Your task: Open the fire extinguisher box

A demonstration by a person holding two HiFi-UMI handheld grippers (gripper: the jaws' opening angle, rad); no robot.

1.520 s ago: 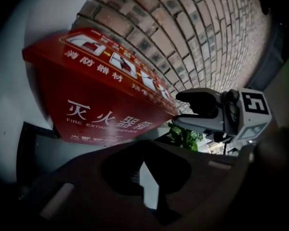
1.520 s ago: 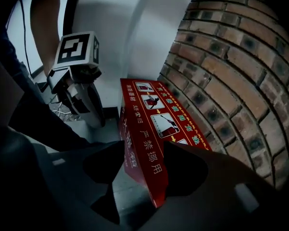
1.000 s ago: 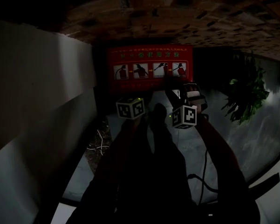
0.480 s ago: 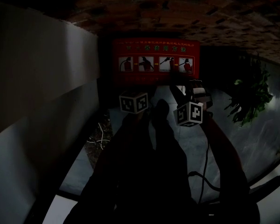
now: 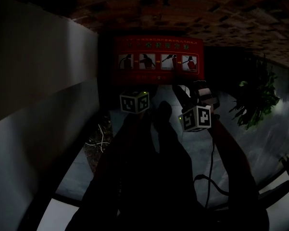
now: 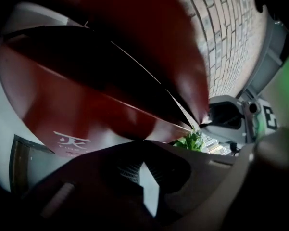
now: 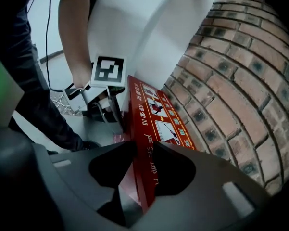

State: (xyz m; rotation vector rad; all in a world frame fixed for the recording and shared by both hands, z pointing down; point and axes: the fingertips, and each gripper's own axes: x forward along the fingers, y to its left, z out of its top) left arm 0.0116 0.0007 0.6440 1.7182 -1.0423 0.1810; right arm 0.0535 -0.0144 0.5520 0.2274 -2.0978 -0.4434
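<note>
Dim scene, viewed from above. Red fire extinguisher box [image 6: 62,129] on the pale floor [image 5: 259,143], set against a brick wall [image 7: 240,81], with a white wall panel [image 5: 38,71] on its left. Lid [image 5: 156,60] printed with a row of four instruction pictures and white lettering, and parted from the box body along the front, with a dark wedge-shaped gap showing beneath it in the left gripper view.

Left gripper [image 6: 143,143] low at the lid's front edge, jaw tips drawn together on that red edge, as far as can be told. Its marker cube [image 7: 108,70] above, with the person's bare forearm [image 7: 77,42] behind.

Right gripper [image 7: 143,150] further along the same edge, toward the right end, jaws clamped on the thin red panel, one jaw on each face. Its marker cube [image 5: 197,118] just short of the lid in the head view.

Leafy green plant [image 5: 252,100] off to the right of the box, well apart from both grippers. Dark cable [image 5: 210,167] trailing down from the right gripper.
</note>
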